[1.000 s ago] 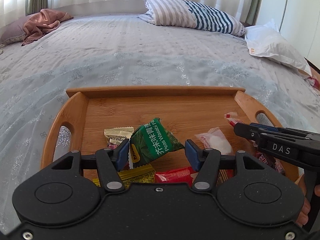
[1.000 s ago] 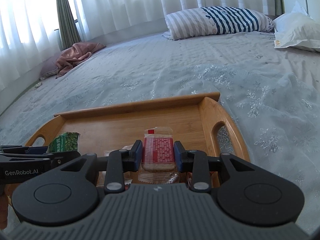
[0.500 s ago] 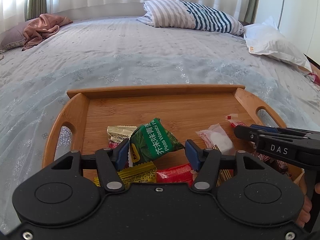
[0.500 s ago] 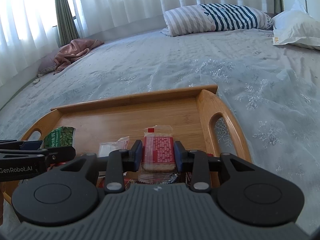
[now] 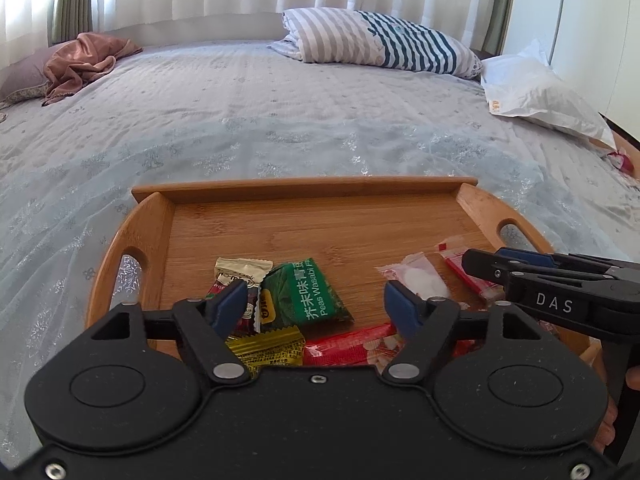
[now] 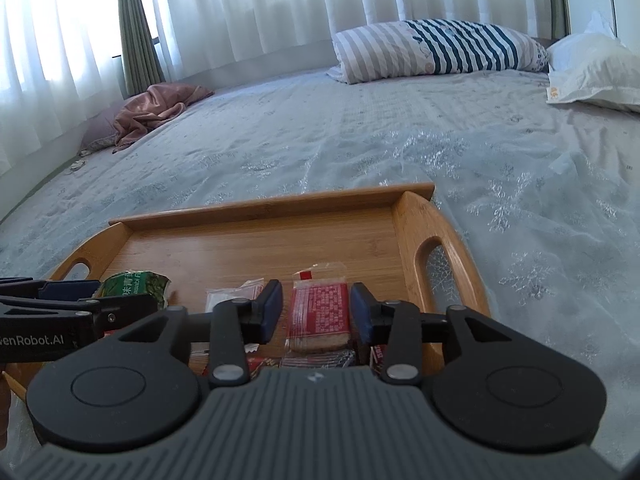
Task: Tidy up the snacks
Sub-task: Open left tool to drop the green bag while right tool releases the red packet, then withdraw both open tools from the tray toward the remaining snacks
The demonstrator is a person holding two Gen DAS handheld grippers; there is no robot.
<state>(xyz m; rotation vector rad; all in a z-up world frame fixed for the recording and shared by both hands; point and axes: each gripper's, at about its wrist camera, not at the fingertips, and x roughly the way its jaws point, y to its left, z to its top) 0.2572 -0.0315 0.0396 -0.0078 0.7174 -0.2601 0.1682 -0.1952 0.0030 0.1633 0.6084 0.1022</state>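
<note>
The snacks lie on the near half of a wooden tray (image 5: 256, 194), which sits on a bed with a pale blue bedspread (image 5: 280, 120). A green wasabi pea packet (image 5: 308, 294) rests on the tray floor toward the left handle, overlapping a beige candy wrapper (image 5: 240, 270) behind it and a yellow packet (image 5: 272, 348) in front of it. A red packet (image 5: 352, 348) lies beside the yellow one, and a clear wrapper with white filling (image 5: 420, 280) sits nearer the right handle.

The left gripper (image 5: 316, 308) has just been spreading its jaws; they stand wide, with the green packet lying loose between them, neither pad touching it. The right gripper (image 6: 316, 314) has likewise just been widening; a red-labelled biscuit packet (image 6: 318, 312) lies between its pads with a gap on each side.

Beyond the tray's far rim lie a striped pillow (image 5: 384, 42), a white pillow (image 5: 536, 96) and a crumpled pink cloth (image 5: 84, 60).
</note>
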